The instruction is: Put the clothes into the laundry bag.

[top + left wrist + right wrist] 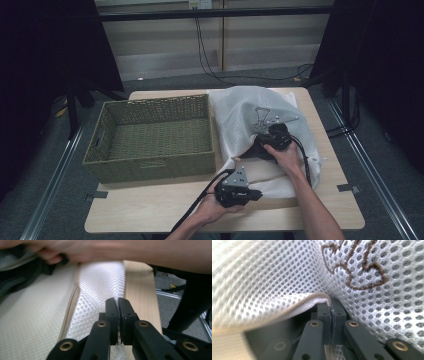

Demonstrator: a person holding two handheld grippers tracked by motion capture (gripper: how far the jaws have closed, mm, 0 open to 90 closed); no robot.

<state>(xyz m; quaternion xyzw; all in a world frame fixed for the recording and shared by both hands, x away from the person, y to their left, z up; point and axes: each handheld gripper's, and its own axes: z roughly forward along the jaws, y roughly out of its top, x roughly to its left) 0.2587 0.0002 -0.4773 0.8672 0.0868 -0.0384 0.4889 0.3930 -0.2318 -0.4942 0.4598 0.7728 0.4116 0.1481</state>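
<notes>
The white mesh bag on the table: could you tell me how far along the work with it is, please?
Done: both grippers have a grip on the white mesh bag. The left gripper is shut on its near edge, the right gripper shut on mesh by the trimmed opening. In hand: the right one holds the opening lifted, so the bag bulges. Left, probably: moving it into the green wicker basket, which holds nothing yet.

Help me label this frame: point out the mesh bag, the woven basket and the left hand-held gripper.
mesh bag (pixel 240 107), high view, upper fabric
woven basket (pixel 150 167), high view, front wall
left hand-held gripper (pixel 117 301), left gripper view, between its jaw tips
</notes>
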